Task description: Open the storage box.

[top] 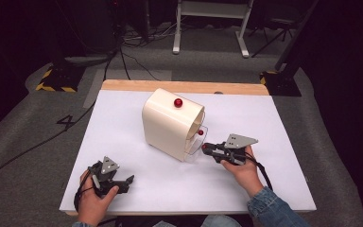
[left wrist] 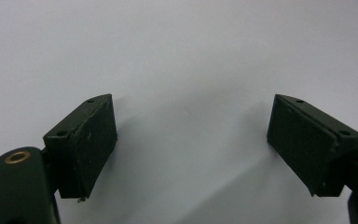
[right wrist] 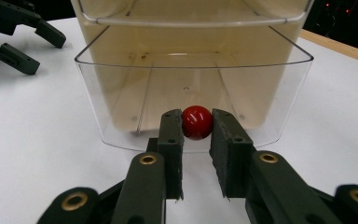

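A cream cabinet [top: 168, 124] stands mid-table with a red knob [top: 178, 102] on its top face. From its right end a clear drawer [top: 194, 150] [right wrist: 116, 107] is pulled partly out, empty inside. My right gripper [top: 205, 148] [right wrist: 196, 126] is shut on the drawer's red knob [right wrist: 197, 122], which sits pinched between the two pads. A second red knob [top: 201, 132] shows just above on the cabinet front. My left gripper [top: 124, 183] [left wrist: 191, 140] rests at the front left, open with nothing between its fingers; it also appears far off in the right gripper view [right wrist: 46, 55].
The white table top [top: 137, 156] has a wooden strip [top: 184, 86] along its far edge. Beyond lie grey floor, cables and stand feet [top: 56, 80]. A person's hands and a denim sleeve [top: 272, 208] come in from the near edge.
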`<state>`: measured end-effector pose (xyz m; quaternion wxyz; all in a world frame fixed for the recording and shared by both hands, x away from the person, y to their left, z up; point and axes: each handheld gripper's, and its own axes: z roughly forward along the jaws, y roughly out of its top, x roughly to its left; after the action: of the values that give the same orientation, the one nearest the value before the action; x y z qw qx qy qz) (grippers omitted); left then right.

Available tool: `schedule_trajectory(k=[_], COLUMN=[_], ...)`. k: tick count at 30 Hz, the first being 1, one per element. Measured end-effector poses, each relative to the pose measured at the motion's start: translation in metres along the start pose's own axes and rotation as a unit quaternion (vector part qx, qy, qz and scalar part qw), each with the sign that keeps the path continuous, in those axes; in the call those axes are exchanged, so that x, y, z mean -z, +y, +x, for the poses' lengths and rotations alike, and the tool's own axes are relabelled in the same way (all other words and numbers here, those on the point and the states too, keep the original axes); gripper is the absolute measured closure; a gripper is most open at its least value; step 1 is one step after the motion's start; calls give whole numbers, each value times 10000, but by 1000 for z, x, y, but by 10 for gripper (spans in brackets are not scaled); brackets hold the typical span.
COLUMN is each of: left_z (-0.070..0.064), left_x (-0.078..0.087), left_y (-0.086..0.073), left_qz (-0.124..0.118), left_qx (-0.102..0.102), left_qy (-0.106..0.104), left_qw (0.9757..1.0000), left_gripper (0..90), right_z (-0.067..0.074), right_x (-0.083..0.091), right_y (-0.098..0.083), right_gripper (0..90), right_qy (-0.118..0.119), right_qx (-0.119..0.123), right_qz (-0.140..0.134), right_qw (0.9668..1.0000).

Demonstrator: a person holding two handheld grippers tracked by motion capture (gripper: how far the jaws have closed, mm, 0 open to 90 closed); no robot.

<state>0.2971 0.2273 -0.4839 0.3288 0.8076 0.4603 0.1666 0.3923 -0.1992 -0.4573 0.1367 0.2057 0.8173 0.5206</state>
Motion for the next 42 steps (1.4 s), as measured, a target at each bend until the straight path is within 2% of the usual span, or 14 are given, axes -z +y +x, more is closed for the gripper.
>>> schedule_trajectory(k=[6,11,13,17,20,23,33,42], left_z=[0,-1,-3,-5,-5,-5,-4,-4], left_x=[-1,-3,-6,-8,-8,-8,-8,-8], left_y=[1,4,6,9,10,9,9,9], left_qz=[26,154,277,330,375,300,312,290], left_qx=[20,-106,-217,-80,-100,-107,-108,-134], left_qy=[-40,-134,-178,-85,-97,-94,-121,-109], left_qw=[10000,9997,9992,9994,9992,9994,9994,9994], left_gripper=[144,82,12,0,0,0,0,0], right_z=[3,5,5,6,7,8,9,7], right_x=[17,29,33,40,45,50,60,52], right_y=[-1,-5,-7,-10,-12,-15,-24,-36], right_gripper=[751,751,751,751,751,751,749,745], right_qy=[-79,-122,-143,-181,-205,-227,-260,-209], right_qx=[13,-39,-50,-61,-66,-78,-144,-141], right_qz=[-21,-40,-8,10,8,52,157,521], right_qw=[10000,9999,9999,9998,9998,9997,9994,9983])
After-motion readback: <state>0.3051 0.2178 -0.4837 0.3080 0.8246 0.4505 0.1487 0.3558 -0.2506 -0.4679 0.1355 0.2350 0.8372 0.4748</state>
